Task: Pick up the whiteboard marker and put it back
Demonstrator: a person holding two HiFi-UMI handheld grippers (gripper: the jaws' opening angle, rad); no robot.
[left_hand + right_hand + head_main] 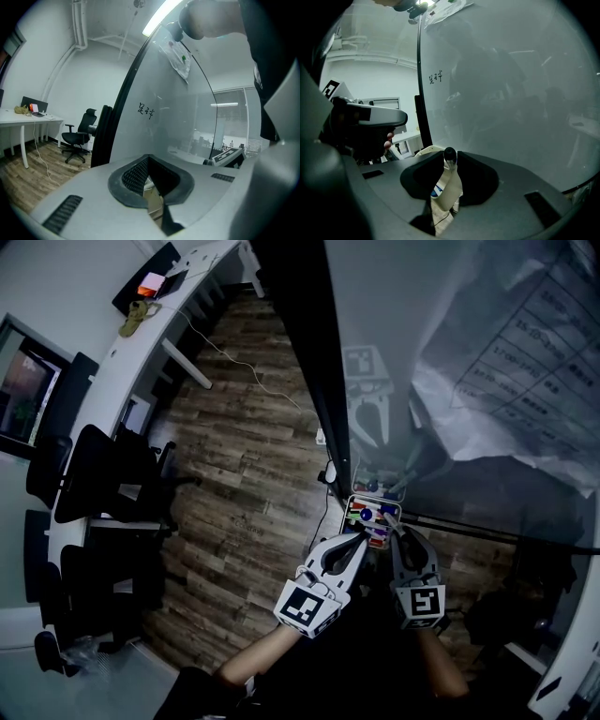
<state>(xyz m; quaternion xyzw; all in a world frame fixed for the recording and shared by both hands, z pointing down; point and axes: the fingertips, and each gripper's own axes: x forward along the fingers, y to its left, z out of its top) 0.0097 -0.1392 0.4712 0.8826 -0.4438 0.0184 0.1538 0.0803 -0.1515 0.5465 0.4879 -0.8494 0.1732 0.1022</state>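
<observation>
My right gripper (449,163) is shut on a white whiteboard marker (447,185), which stands upright between the pads with its black tip (449,153) poking above them. It is close in front of the whiteboard (511,93). In the head view both grippers hover just below the marker tray (372,512) at the board's lower edge, which holds several coloured markers. The right gripper (399,534) is at the tray's right end. The left gripper (355,538) is at the tray's front left, its jaws together with nothing between them. In its own view the left gripper (152,180) shows only a thin slit.
A wrinkled plastic sheet with a printed table (525,362) hangs on the whiteboard (441,324). Black office chairs (103,474) and a long white desk (141,343) stand to the left on the wood floor (244,456). A white cable (248,367) trails across the floor.
</observation>
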